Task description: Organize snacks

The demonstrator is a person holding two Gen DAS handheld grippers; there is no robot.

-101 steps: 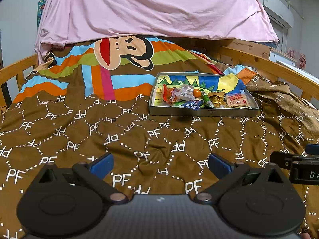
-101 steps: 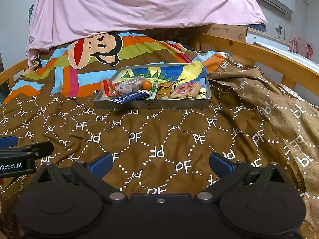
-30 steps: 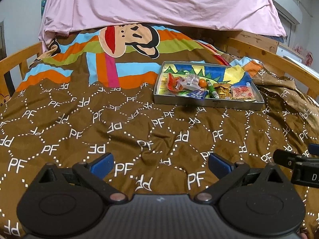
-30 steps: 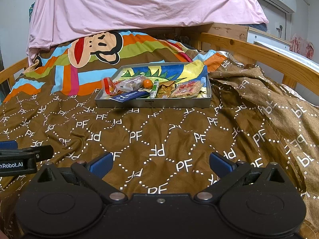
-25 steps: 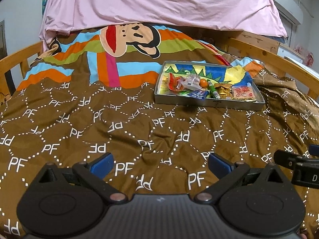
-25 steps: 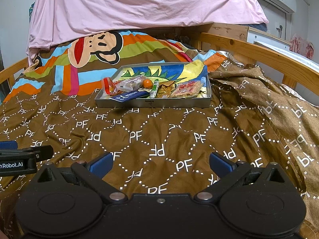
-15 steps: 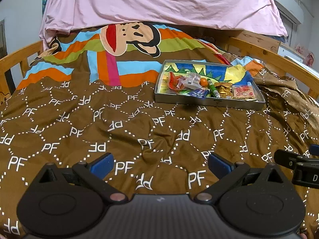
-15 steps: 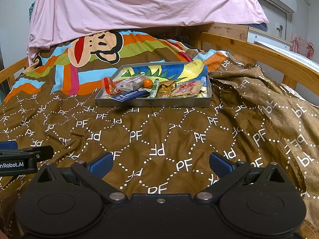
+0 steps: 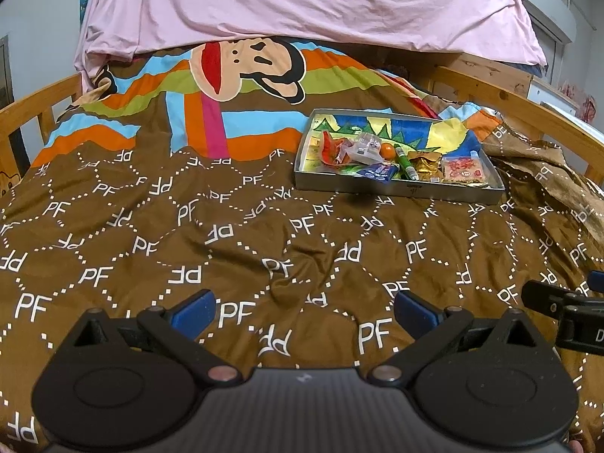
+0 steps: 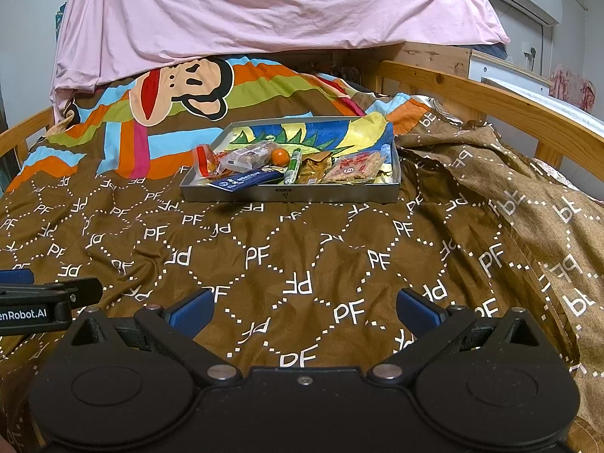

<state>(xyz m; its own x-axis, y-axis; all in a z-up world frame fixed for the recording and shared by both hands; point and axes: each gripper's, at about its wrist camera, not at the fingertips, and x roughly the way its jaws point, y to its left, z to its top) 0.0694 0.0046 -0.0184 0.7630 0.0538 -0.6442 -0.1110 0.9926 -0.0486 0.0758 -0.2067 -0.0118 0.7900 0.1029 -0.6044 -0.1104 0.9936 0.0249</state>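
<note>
Both hand-held grippers hover low over the near part of the bed's brown quilt printed with white "PF" letters (image 10: 302, 249), the left hand-held gripper (image 9: 304, 307) and the right hand-held gripper (image 10: 304, 307) each with its blue-padded fingers spread wide and nothing between them. Well beyond them, toward the quilt's striped far end, sits a shallow grey metal tray with a colourful printed floor (image 10: 290, 193), and the snacks lie crowded along its near wall: a red wrapper (image 10: 204, 160), a clear packet (image 10: 247, 156), a small orange ball (image 10: 280, 156), a dark blue flat packet (image 10: 245, 179) jutting over the rim, a green tube (image 10: 292, 166), a gold wrapper (image 10: 315, 168) and what looks like a pack of crackers (image 10: 355, 166). A pink sheet (image 10: 264, 7) hangs behind the bed's far end.
</note>
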